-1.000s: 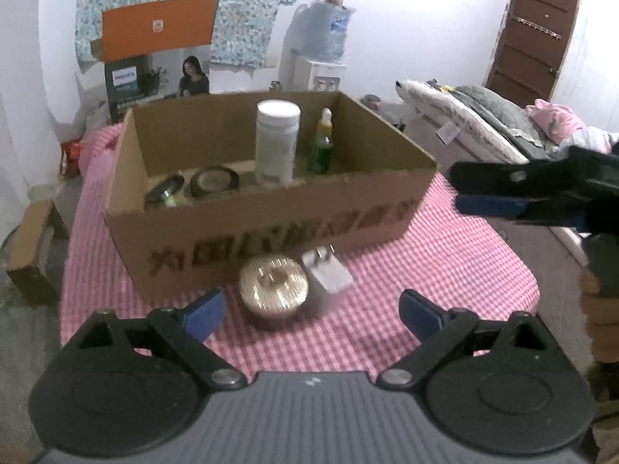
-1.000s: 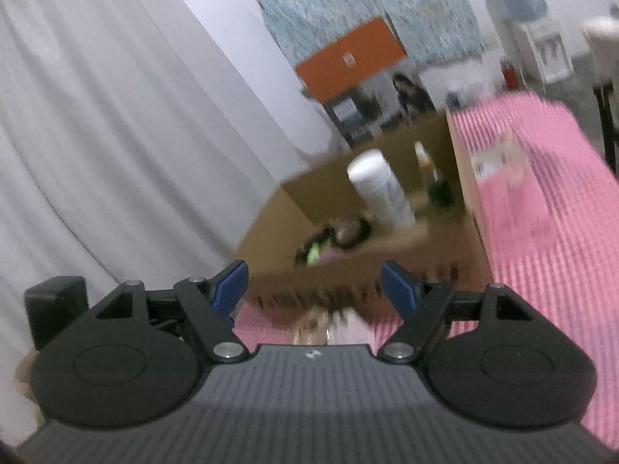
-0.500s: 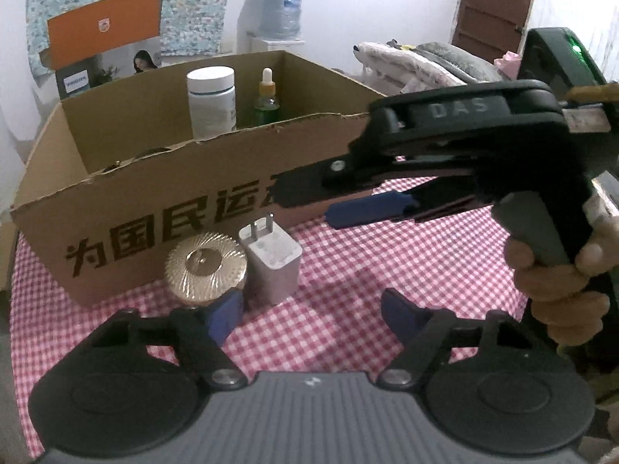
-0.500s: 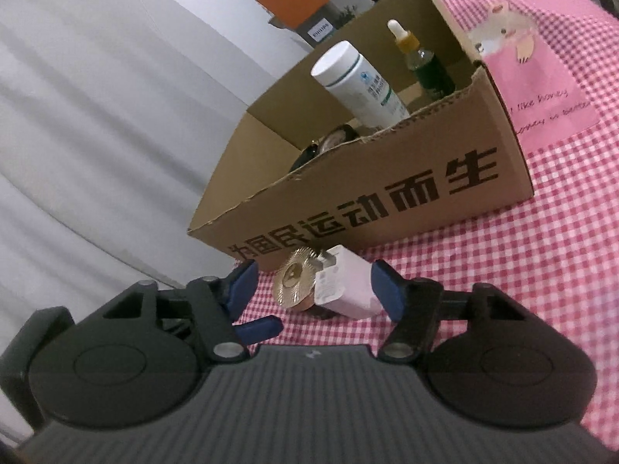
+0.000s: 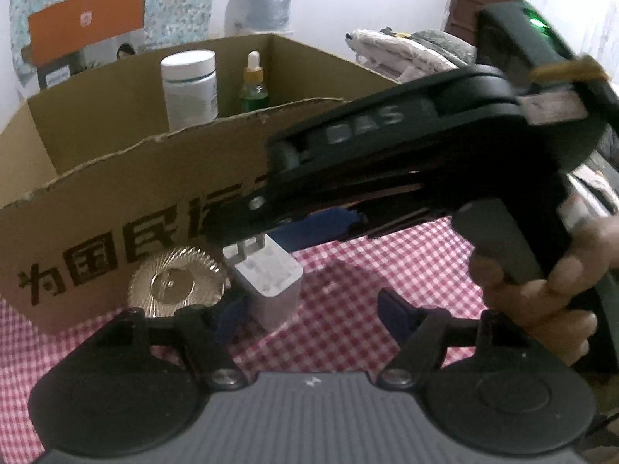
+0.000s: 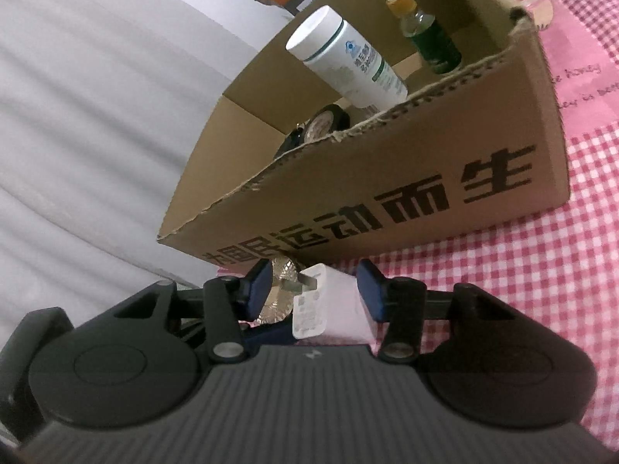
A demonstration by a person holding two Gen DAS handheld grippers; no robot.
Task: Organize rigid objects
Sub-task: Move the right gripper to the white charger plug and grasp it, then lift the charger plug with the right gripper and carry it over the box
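The cardboard box holds a white bottle, a green dropper bottle and a dark round tin. In front of it, on the pink checked cloth, a gold ribbed lid touches a white charger plug. The right gripper, angled down, has just been closing; the plug sits between its pads, the right pad touching, the left apart. The left gripper hangs unclenched, with 1 fingertip just beside the plug.
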